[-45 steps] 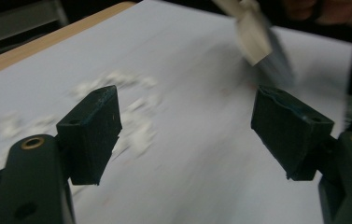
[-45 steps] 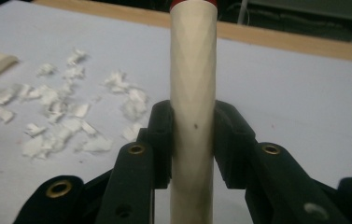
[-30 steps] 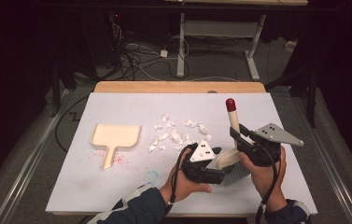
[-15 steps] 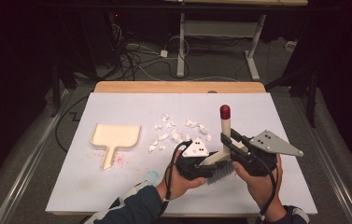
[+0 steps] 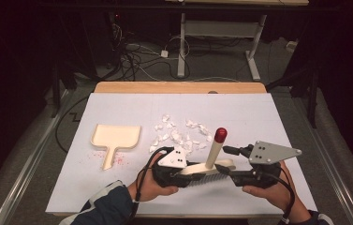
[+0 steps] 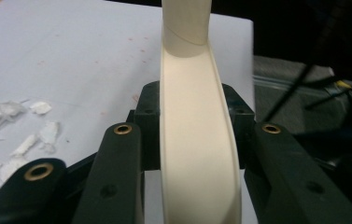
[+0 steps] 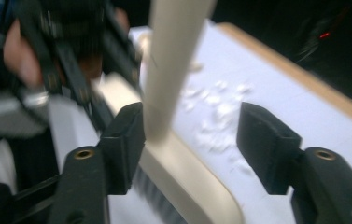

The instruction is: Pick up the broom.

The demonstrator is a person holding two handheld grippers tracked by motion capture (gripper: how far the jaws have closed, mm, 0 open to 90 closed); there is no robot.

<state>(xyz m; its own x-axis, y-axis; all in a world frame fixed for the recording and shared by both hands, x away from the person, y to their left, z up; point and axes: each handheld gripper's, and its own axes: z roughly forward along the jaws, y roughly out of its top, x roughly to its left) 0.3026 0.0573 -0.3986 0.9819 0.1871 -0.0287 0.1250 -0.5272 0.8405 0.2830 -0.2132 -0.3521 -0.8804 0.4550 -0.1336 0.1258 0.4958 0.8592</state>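
Observation:
A cream brush (image 5: 207, 169) with a red-tipped handle (image 5: 220, 135) hangs low over the near part of the white table (image 5: 258, 117). My left gripper (image 5: 189, 171) comes in from the left and is shut on the brush back (image 6: 197, 154), which runs up between its jaws. From the right, my right gripper (image 5: 225, 169) stands open around the handle (image 7: 173, 60). Its left jaw is against the handle and its right jaw stands well apart. Torn white paper scraps (image 5: 179, 133) lie just beyond the brush. A cream dustpan (image 5: 115, 136) lies flat at the left.
Faint red specks (image 5: 118, 159) mark the sheet by the dustpan's handle. A wooden strip (image 5: 179, 87) borders the far edge. Beyond the table are cables (image 5: 136, 56) and a desk frame (image 5: 221, 28) on a dark floor.
Both hands and the brush have moved toward the near edge and a little left. The red tip sits lower and closer to the scraps.

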